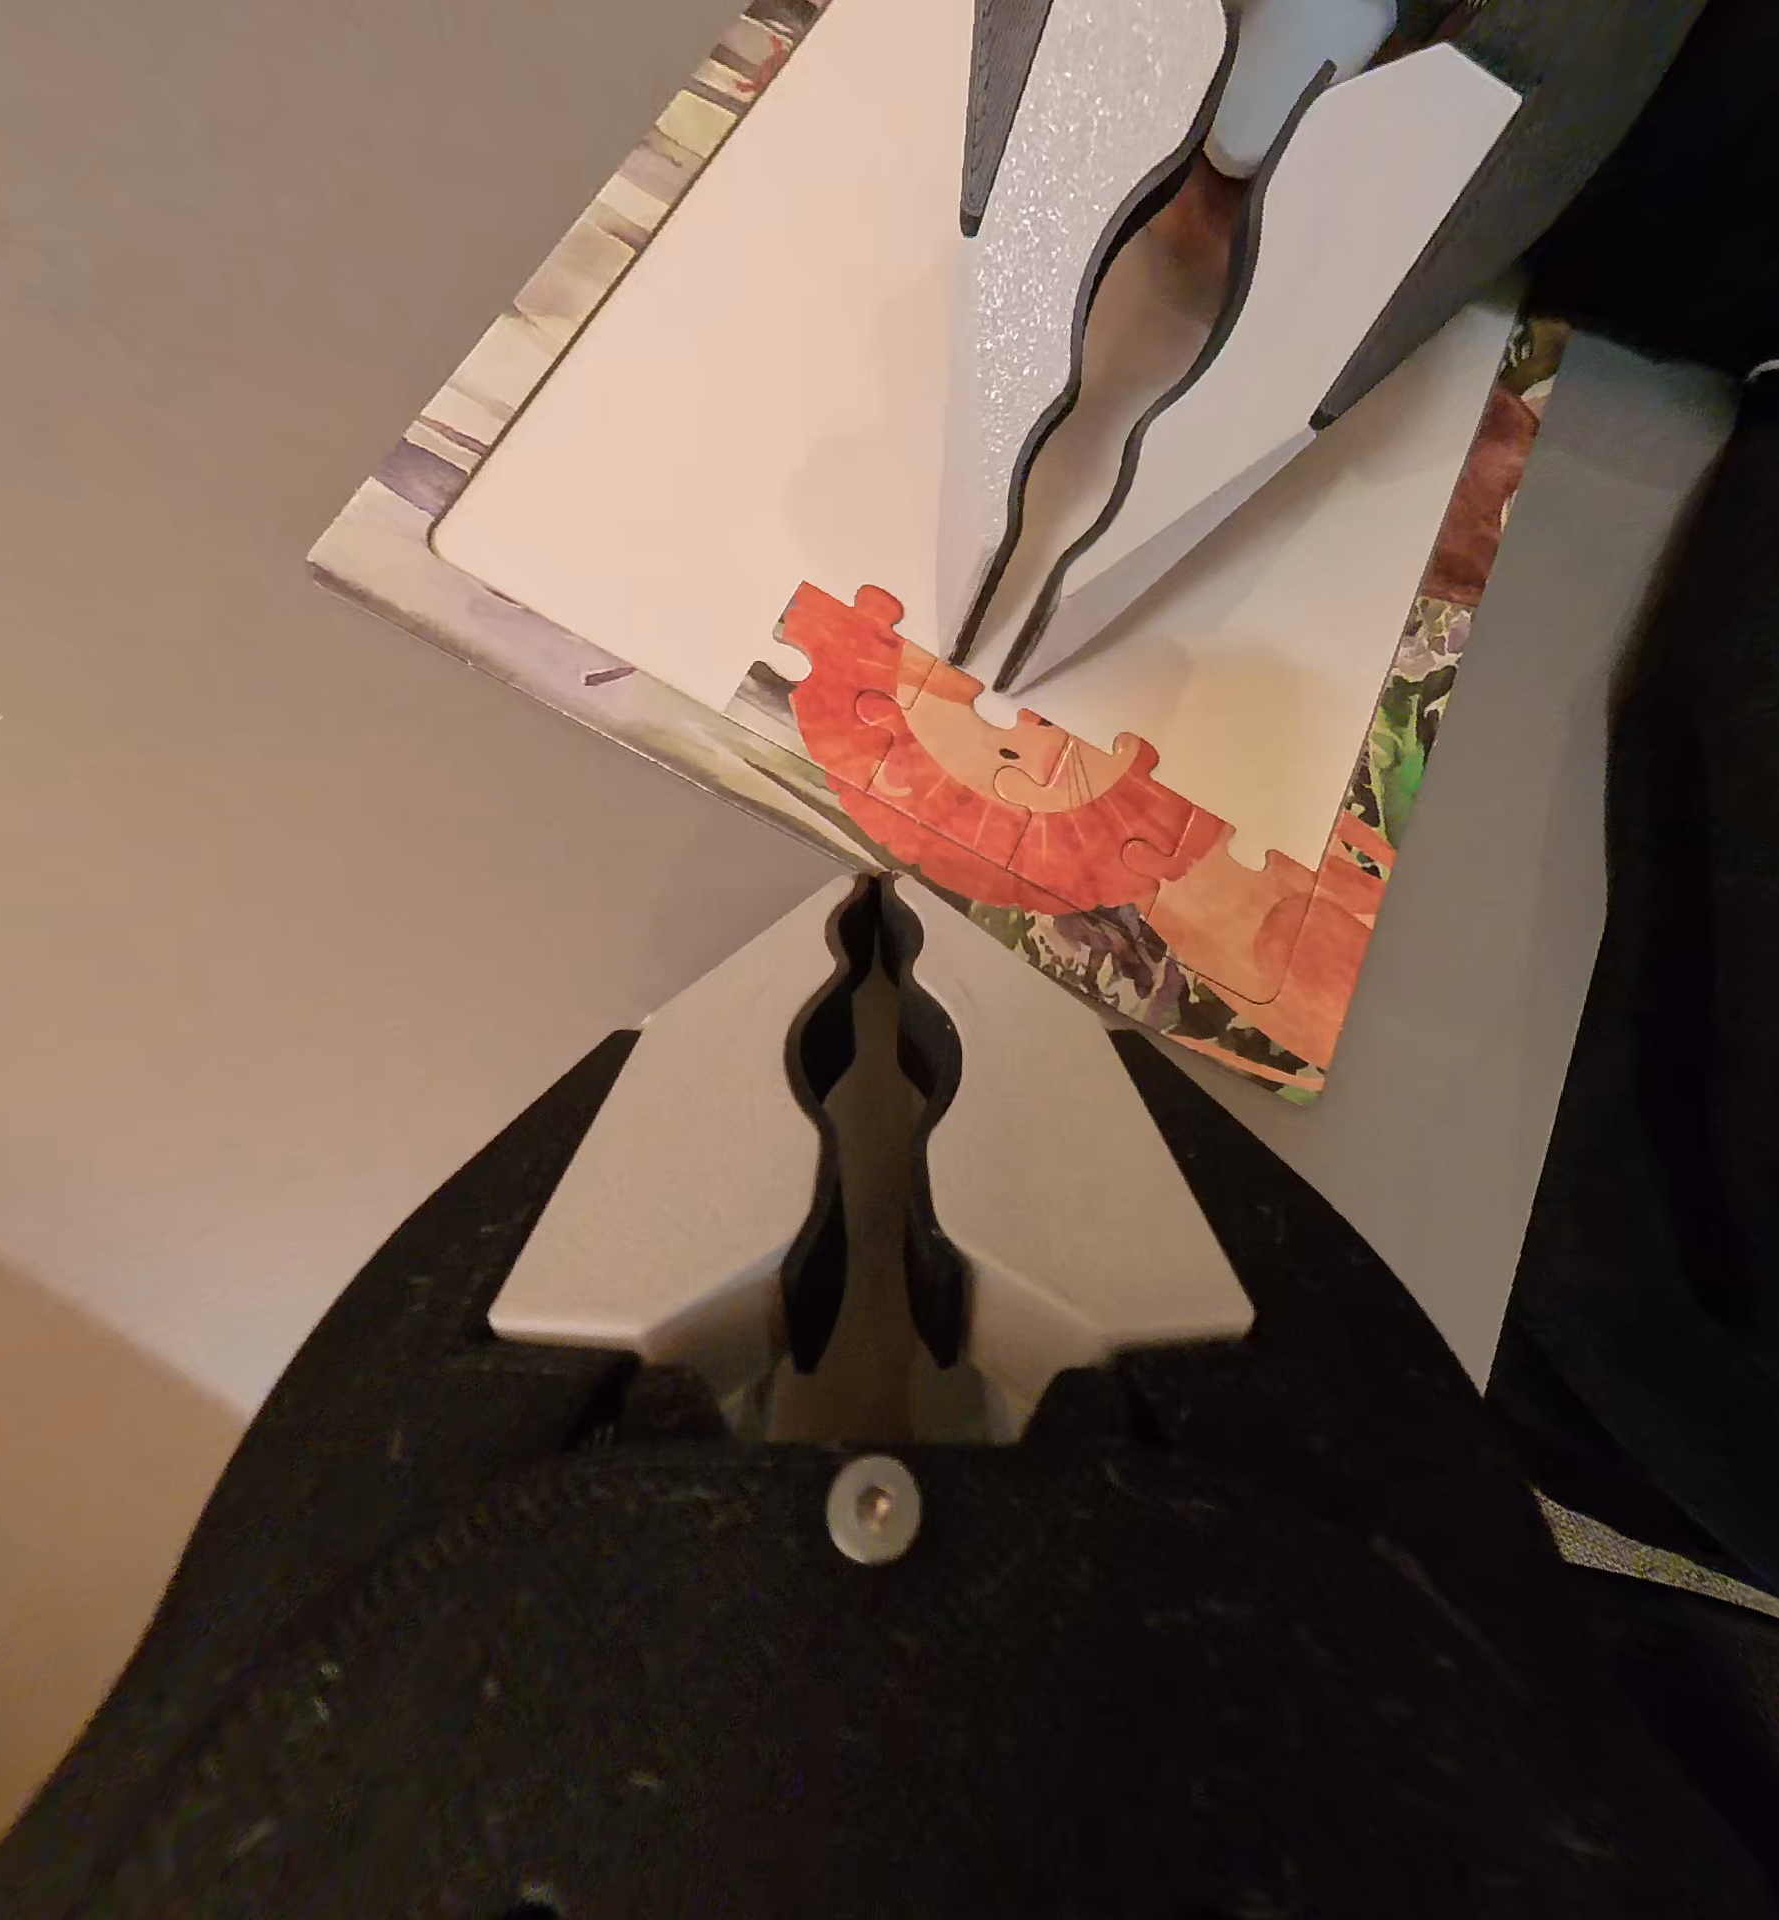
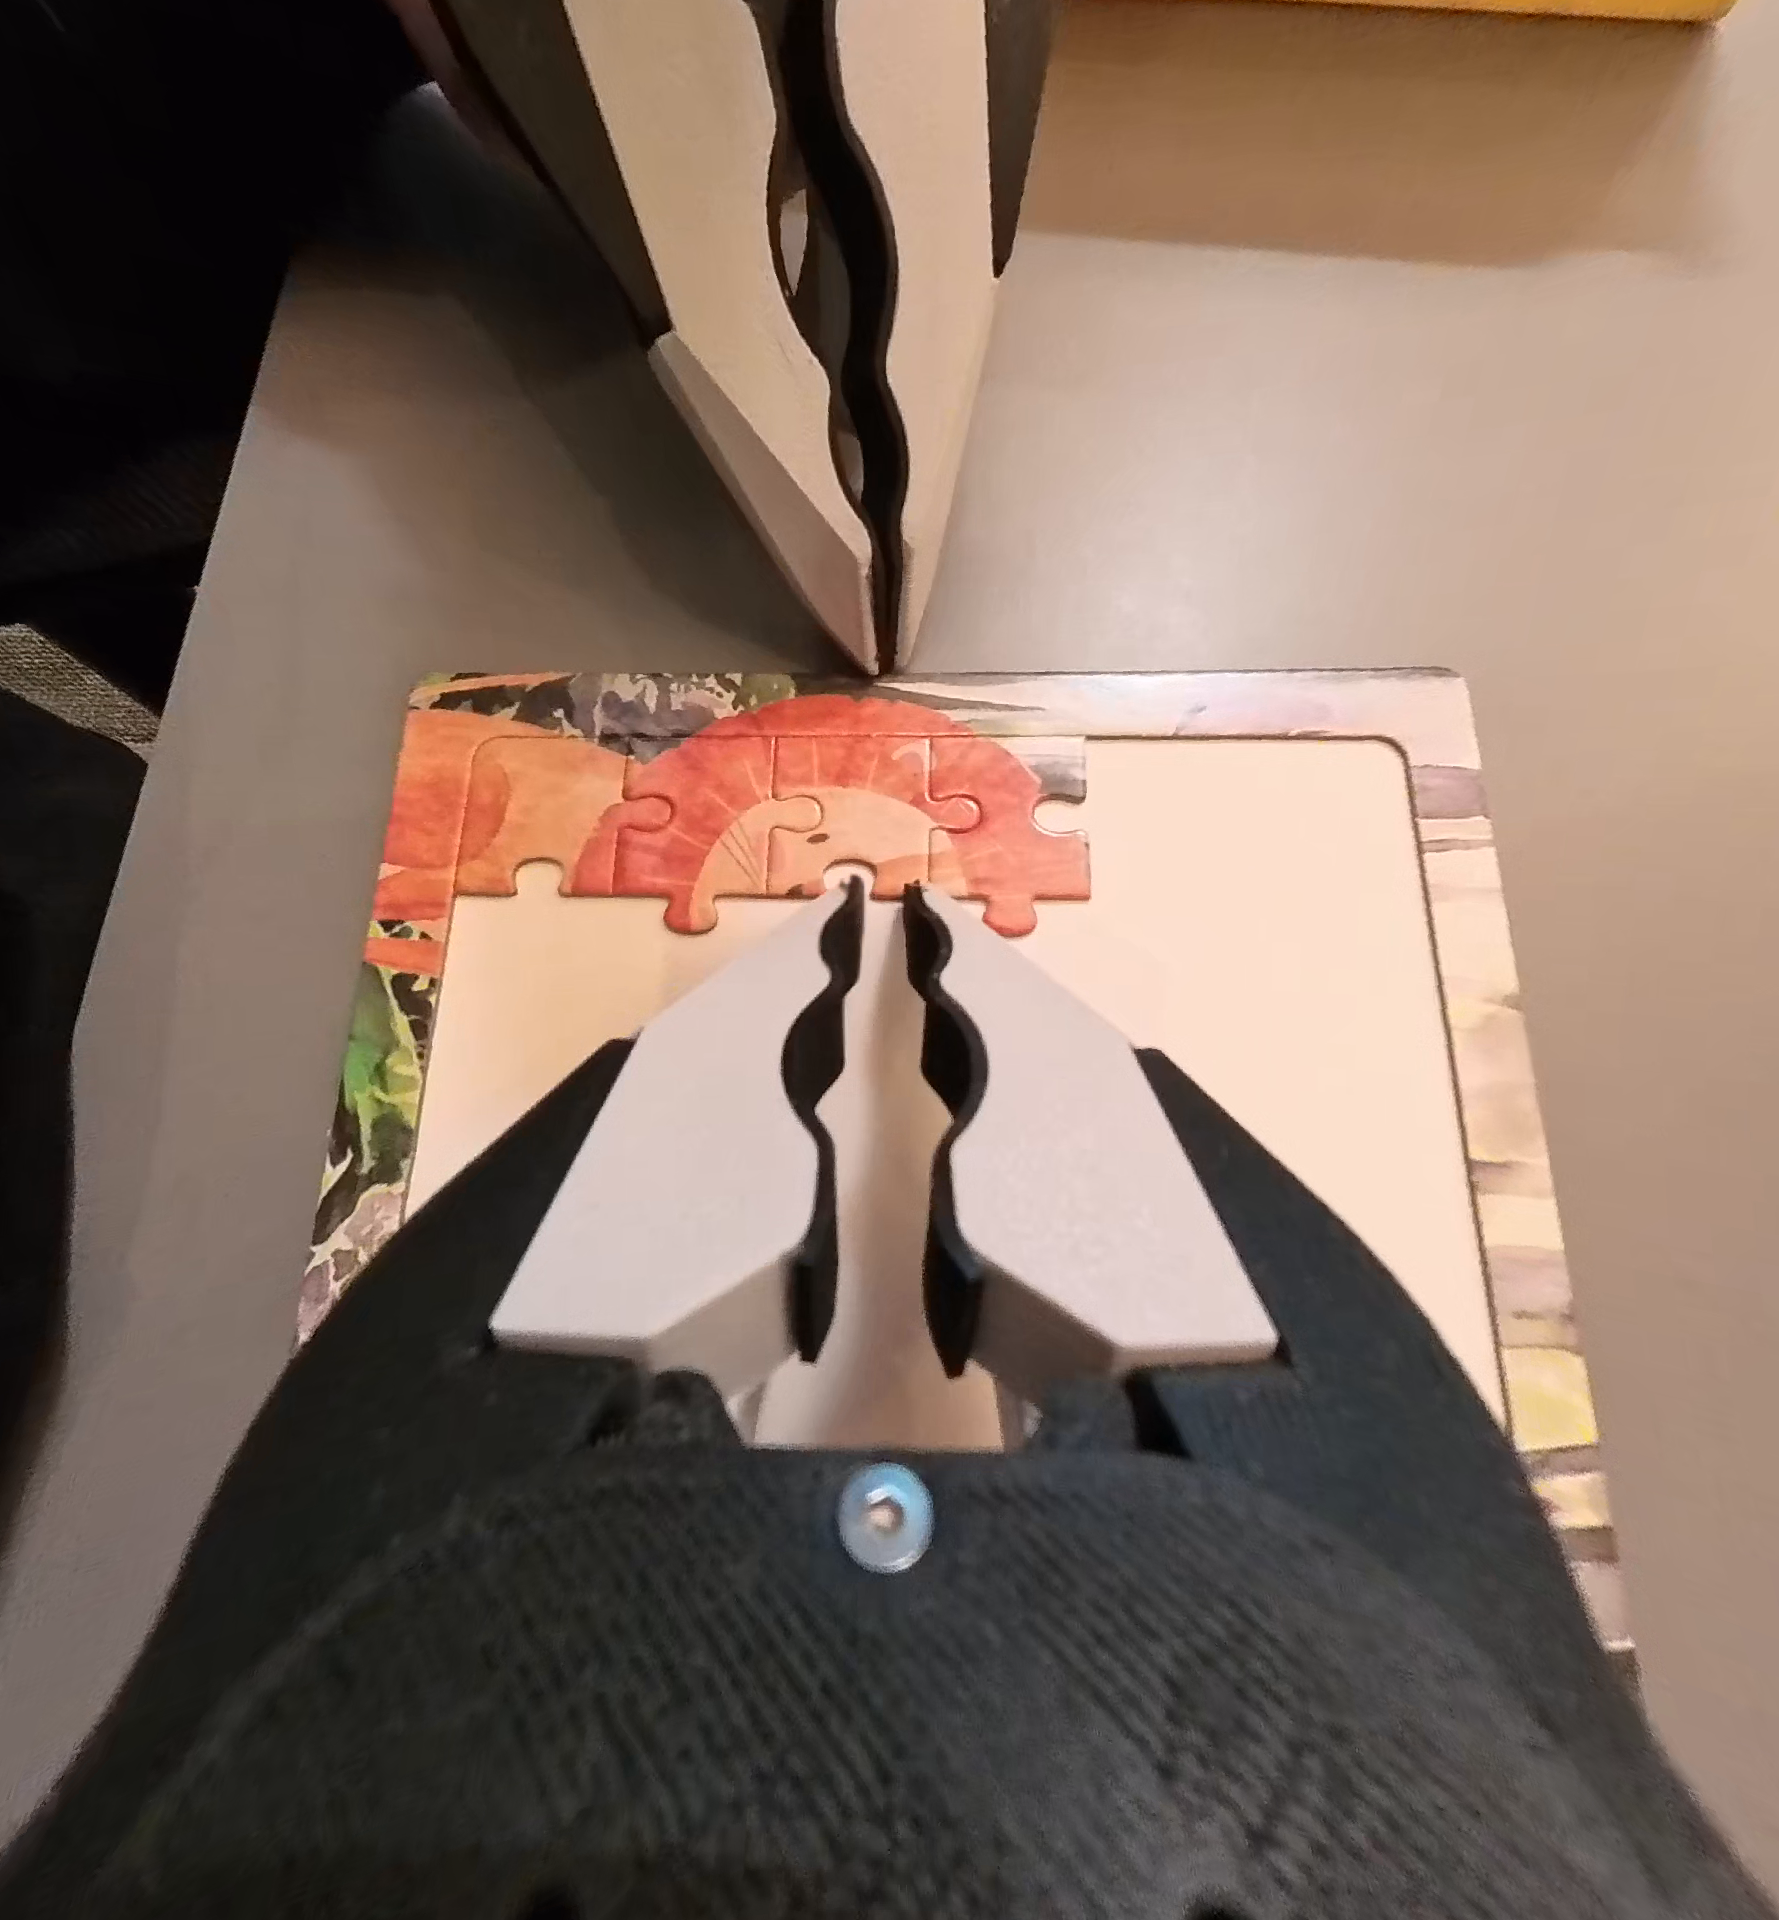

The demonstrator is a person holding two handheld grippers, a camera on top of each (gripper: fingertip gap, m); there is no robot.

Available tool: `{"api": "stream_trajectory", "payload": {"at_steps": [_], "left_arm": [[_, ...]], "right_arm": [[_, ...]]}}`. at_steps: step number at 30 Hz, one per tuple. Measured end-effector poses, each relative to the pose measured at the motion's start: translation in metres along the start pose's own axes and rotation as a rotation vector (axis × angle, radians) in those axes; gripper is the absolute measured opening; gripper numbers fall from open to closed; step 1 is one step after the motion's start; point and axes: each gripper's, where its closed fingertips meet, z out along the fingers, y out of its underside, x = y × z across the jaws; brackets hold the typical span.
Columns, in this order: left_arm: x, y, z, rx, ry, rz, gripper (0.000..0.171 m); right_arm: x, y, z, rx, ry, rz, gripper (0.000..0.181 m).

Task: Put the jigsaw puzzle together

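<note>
In the left wrist view, the left gripper (image 1: 883,883) has its jaws pressed together, nothing between them, and its tip touches the outer edge of the puzzle tray (image 1: 573,686) on the grey tabletop (image 1: 189,520), seemingly to brace it. Beyond it, the joined pieces (image 1: 978,769), an orange lion's face, sit in the tray's near corner strip, with the rest of the white recess bare. The right gripper (image 1: 980,673) comes down from the far side, tips slightly parted at the strip's inner edge. In the right wrist view, the right gripper (image 2: 882,891) is slightly spread and holds nothing, its tips resting just at the edge of the joined pieces (image 2: 812,821), which lie straight ahead and run left to right along the tray's (image 2: 1446,935) far side. The left gripper (image 2: 880,665) meets that far edge from the opposite side. No loose piece shows in either view. The right gripper is nearer the pieces, so any pressing or seating likely falls to it.
</note>
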Motion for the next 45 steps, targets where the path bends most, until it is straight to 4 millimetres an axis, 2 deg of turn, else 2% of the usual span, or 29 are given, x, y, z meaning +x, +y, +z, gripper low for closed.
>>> {"api": "stream_trajectory", "payload": {"at_steps": [6,8,9,13,15,20,34,45], "left_arm": [[0.000,0.000,0.000,0.001,0.001,-0.001,0.000],[0.000,0.001,0.000,-0.001,0.002,0.001,0.000],[0.000,0.001,-0.001,0.001,0.000,0.005,0.000],[-0.003,-0.010,-0.014,0.085,-0.004,-0.012,0.000],[-0.006,-0.012,-0.019,0.104,-0.020,-0.015,0.000],[-0.013,-0.002,-0.015,0.059,-0.052,-0.010,0.000],[-0.008,-0.001,0.000,0.033,-0.031,-0.009,0.000],[-0.001,-0.012,0.005,0.065,-0.018,0.009,0.000]], "right_arm": [[0.001,0.000,0.000,0.001,0.007,-0.003,0.004],[-0.001,0.000,0.000,0.004,-0.007,0.001,0.014],[-0.001,-0.002,-0.002,0.016,-0.011,0.010,0.024],[0.006,-0.016,-0.021,0.139,-0.045,0.087,0.020],[0.007,-0.017,-0.025,0.162,-0.065,0.111,0.019],[0.014,-0.004,-0.014,0.070,0.018,0.065,0.023],[0.004,0.001,-0.002,0.015,-0.012,0.028,0.015],[0.004,0.002,-0.005,0.003,0.004,0.011,0.018]]}}
